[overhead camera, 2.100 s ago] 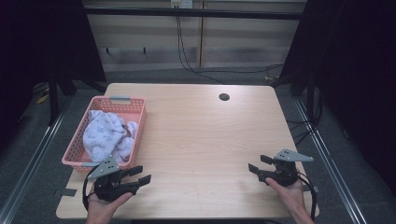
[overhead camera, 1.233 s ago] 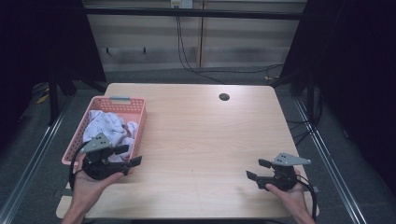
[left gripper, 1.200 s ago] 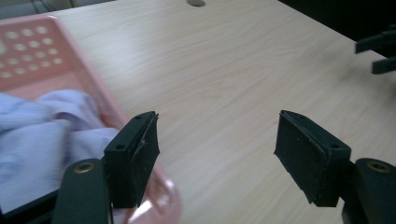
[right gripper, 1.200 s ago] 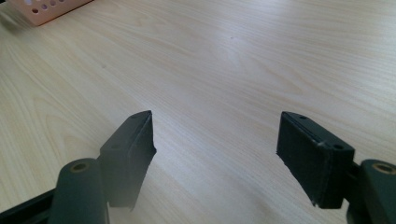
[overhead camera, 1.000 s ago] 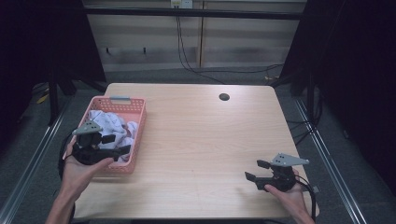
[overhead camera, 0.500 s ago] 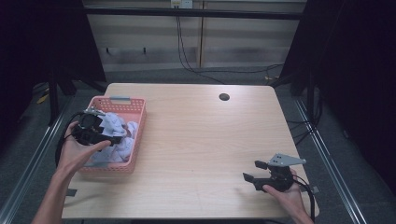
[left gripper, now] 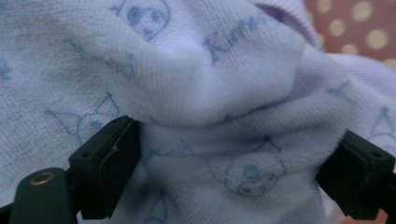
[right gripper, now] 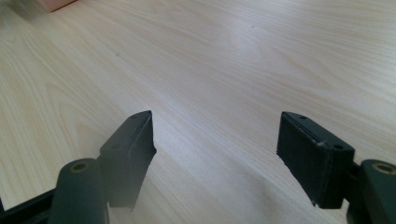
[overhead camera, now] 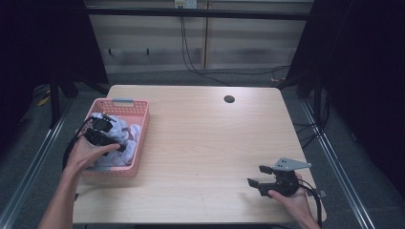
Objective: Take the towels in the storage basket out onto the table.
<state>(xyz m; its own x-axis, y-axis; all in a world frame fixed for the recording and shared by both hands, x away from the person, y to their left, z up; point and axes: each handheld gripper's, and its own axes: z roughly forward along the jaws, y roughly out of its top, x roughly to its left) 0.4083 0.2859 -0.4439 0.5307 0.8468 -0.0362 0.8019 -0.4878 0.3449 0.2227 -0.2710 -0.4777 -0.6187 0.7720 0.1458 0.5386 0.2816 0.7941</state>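
pink basket (overhead camera: 138, 143) walls in cloth (left gripper: 196, 93) | left gripper (left gripper: 233, 182) tipped down, jaws spread, seemingly unpinched | right gripper (overhead camera: 261, 177) level, jaws spread, empty

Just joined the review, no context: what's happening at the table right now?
A person works at a wooden table with a hand-held gripper in each hand. The left hand-held gripper is down in the pink basket, pushed into a pale lavender printed cloth. Its jaws stand wide open with a fold of the cloth bulging between them, so nothing is gripped yet. The right hand-held gripper sits open and empty near the table's front right corner, away from the basket.
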